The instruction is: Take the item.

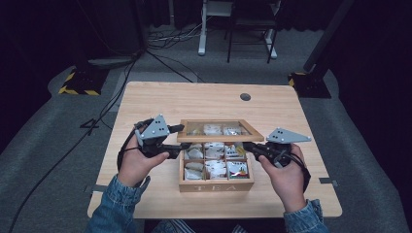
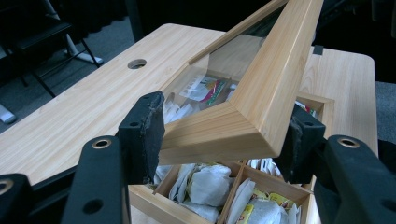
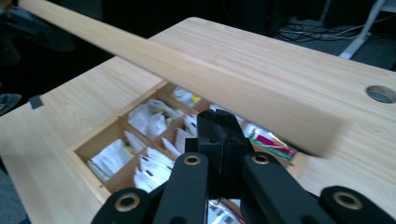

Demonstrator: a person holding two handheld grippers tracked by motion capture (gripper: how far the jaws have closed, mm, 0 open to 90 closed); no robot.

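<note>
A wooden tea box (image 1: 216,185) marked TEA stands on the table, its compartments full of tea bags (image 1: 214,169). Its glass-paned lid (image 1: 219,137) is lifted and tilted up over the box. My left gripper (image 1: 178,141) is shut on the lid's front left corner; in the left gripper view the pads (image 2: 142,135) press both sides of the lid's wooden frame (image 2: 261,93) above the tea bags (image 2: 205,184). My right gripper (image 1: 248,147) is shut with nothing in it, at the box's right side. In the right gripper view its tips (image 3: 219,126) sit just under the lid's front rail (image 3: 187,74), over the tea bags (image 3: 149,116).
The light wooden table (image 1: 194,97) has a round cable hole (image 1: 245,96) at the back right. Bare tabletop lies behind and on both sides of the box. Cables, a chair frame and stand bases are on the grey floor beyond the table.
</note>
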